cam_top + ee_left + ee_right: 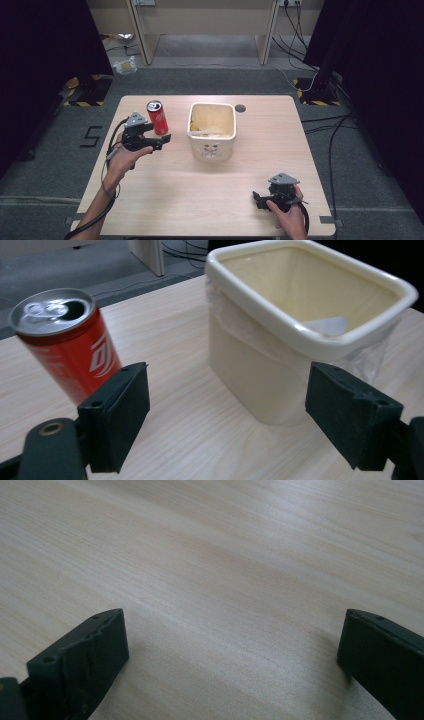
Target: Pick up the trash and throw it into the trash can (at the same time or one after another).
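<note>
Can: red soda can [158, 118] standing upright on the wooden table [200, 200], left of the cream bin [211, 131], opened tab facing up.
Left gripper: left gripper [161, 141] hovering just in front of the can, jaws spread wide and gripping nothing; in the left gripper view the can [70, 345] is sitting just behind the left jaw, outside the gap, and the bin [295, 335] is showing between the jaws farther off.
Right gripper: right gripper [256, 197] resting low near the table's front right corner, well apart from can and bin; jaws standing open with bare tabletop [210, 580] between them.
Hidden: can's lower end is being covered by the left jaw in the left gripper view; whether jaw and can are touching, cannot tell. Bin contents are hard to make out, a pale scrap and a clear liner showing.
Materials: can is shiny metal, cylindrical; bin is smooth plastic, square with rounded rim; table is pale wood grain; jaw pads are matt black, blocky.
</note>
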Motion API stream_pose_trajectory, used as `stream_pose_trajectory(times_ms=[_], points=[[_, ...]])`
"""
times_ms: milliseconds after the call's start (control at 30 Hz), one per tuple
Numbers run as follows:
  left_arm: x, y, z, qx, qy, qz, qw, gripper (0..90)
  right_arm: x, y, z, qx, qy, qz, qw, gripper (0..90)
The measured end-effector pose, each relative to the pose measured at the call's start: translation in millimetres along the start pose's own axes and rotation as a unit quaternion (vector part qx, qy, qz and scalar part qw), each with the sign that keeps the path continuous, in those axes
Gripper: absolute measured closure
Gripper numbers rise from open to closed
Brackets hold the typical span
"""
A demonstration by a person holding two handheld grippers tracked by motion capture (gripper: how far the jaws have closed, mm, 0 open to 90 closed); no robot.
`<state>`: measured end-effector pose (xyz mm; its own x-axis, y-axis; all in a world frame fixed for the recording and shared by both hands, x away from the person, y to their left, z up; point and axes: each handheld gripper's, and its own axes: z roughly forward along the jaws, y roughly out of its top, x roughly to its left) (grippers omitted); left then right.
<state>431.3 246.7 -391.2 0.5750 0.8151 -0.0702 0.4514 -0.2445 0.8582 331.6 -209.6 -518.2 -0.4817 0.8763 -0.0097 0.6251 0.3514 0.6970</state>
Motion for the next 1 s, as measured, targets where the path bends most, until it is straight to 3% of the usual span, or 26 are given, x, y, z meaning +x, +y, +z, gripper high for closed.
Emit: stream_pose_trajectory(times_ms=[433, 767, 1000], points=[[19.2, -11.1, 8.3, 0.006, 0.043, -0.017, 0.9989, 17.9, 0.0, 0.0, 0.0, 0.000, 0.000, 0.000, 1.0000, 0.2], [33.5, -18.6, 20.0, 0.009, 0.064, -0.035, 0.9973, 17.9, 0.0, 0.0, 0.0, 0.000, 0.000, 0.000, 1.0000, 0.3], [42.6, -18.1, 29.5, 0.011, 0.073, -0.033, 0.9967, 18.8, 0.1, 0.0, -0.1, 0.000, 0.000, 0.000, 1.0000, 0.2]])
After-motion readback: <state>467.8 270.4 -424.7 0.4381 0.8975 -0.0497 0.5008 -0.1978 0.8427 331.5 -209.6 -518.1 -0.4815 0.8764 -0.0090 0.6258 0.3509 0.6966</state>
